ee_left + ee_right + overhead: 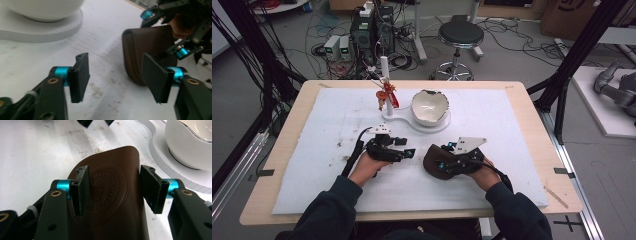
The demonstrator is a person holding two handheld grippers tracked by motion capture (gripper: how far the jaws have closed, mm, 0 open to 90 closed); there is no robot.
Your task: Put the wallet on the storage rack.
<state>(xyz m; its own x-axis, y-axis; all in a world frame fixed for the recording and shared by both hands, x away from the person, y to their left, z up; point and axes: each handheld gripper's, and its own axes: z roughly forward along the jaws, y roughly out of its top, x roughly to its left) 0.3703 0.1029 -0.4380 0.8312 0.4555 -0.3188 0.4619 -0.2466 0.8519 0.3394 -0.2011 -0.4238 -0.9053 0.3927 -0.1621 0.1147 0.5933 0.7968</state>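
Table [522, 100] under a white mat carries a brown leather pouch [439, 162] near its front middle in the high view, with the right gripper [452, 159] over it and the left gripper [404, 152] just beside it to the left. Behind them a white bowl [430, 106] sits on a white stand [412, 122] that also bears an upright post with a red ornament [386, 92].

In the left gripper view the jaws stand spread with bare mat between them; the pouch [147, 50], zipper edge showing, lies just beyond the right-hand jaw.

In the right gripper view the jaws are spread over the pouch [112, 195], above its embossed round seal, not pinching it.
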